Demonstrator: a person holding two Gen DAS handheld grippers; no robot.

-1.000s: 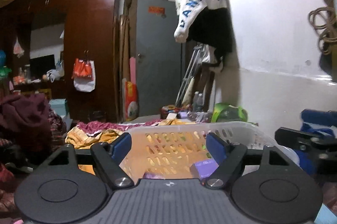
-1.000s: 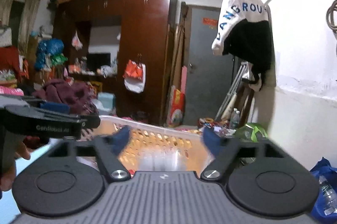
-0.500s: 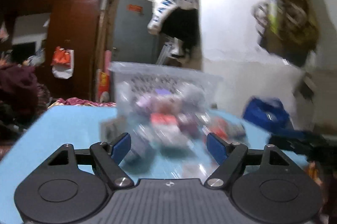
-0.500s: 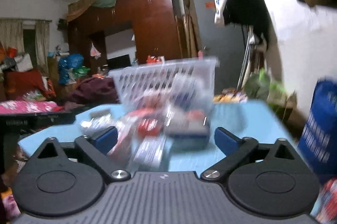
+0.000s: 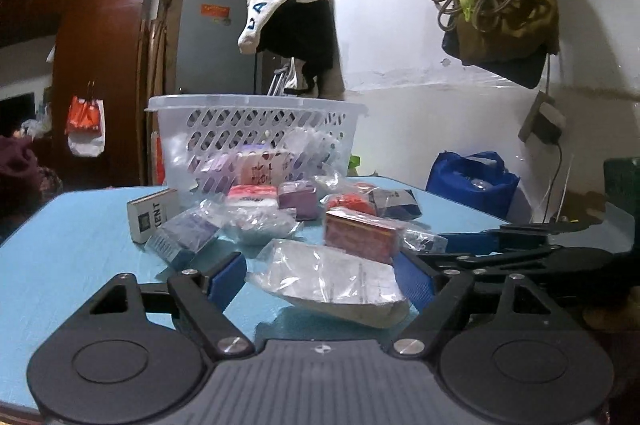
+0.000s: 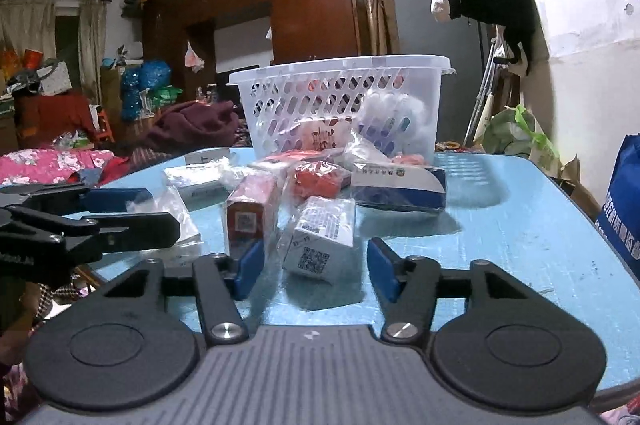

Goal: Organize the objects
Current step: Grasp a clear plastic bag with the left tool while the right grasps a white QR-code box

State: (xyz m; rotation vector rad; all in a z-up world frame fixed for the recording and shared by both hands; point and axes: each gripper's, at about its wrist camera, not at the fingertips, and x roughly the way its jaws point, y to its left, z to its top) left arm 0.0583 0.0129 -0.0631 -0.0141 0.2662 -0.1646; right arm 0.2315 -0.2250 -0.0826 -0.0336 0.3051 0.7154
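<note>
We see one white basket [image 5: 256,129] at 12 o'clock on blue surface [image 5: 72,257]; two red boxes [image 6: 252,213] [image 5: 360,235]; box lettered "ENT" [image 5: 154,219]. Left gripper [image 5: 320,275], right gripper [image 6: 316,261]: jaws spread, empty.

Blue table [image 5: 72,249] carries everything ahead of your tongs. White slotted basket [image 5: 256,129] stands at far side. Loose packets heaped in front of it — red box [image 6: 252,209], blue-white carton [image 6: 400,185], bagged white box [image 6: 320,237] just ahead of your right tongs, clear flat pouch [image 5: 328,281] just ahead of your left.
</note>
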